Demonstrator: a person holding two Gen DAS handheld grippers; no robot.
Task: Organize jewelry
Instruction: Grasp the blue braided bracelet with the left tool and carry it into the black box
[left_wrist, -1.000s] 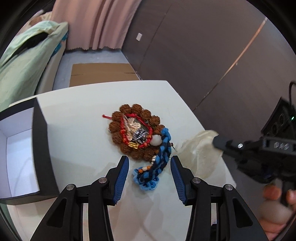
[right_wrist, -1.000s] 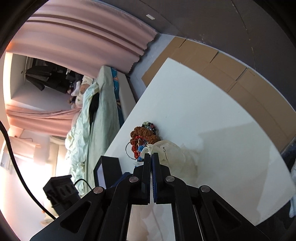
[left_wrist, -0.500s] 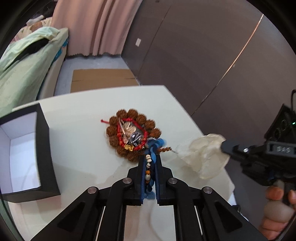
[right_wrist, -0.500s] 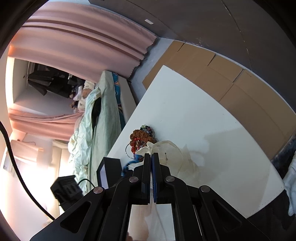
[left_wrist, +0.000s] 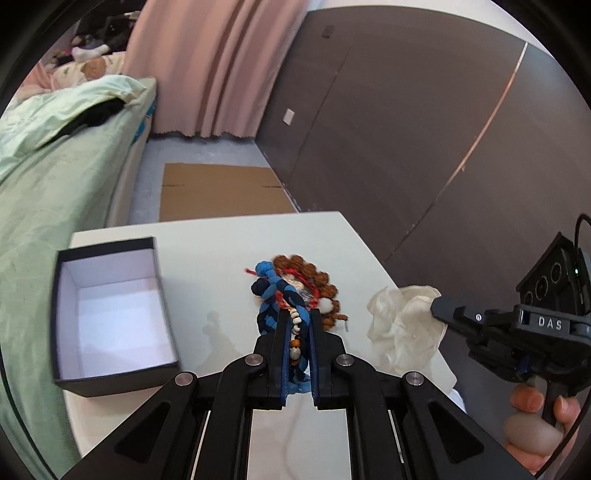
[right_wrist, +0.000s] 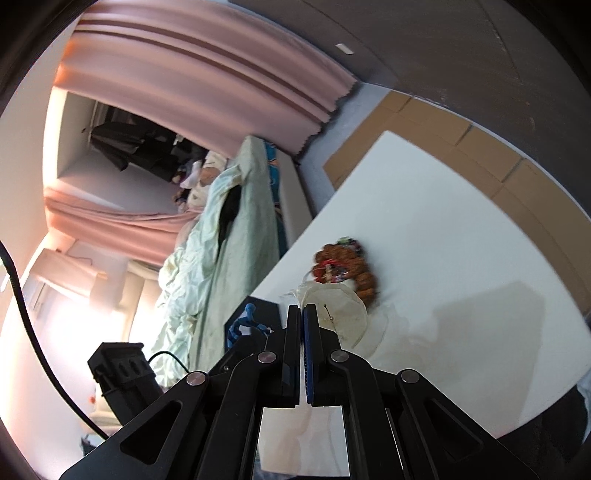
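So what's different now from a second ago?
The left gripper closed on the blue braided bracelet and lifted it off the table; its loop now sticks up in front of the brown bead bracelet. The right gripper rose slightly, still shut on the sheer pouch. The bead pile and the black box stayed put.

Soft, even daylight fills both fisheye views. The right wrist view blows out toward eight o'clock beside the curtain (right_wrist: 207, 70). Edges bend and darken. Faint shadows cross the table (left_wrist: 221, 258); slight motion blur.
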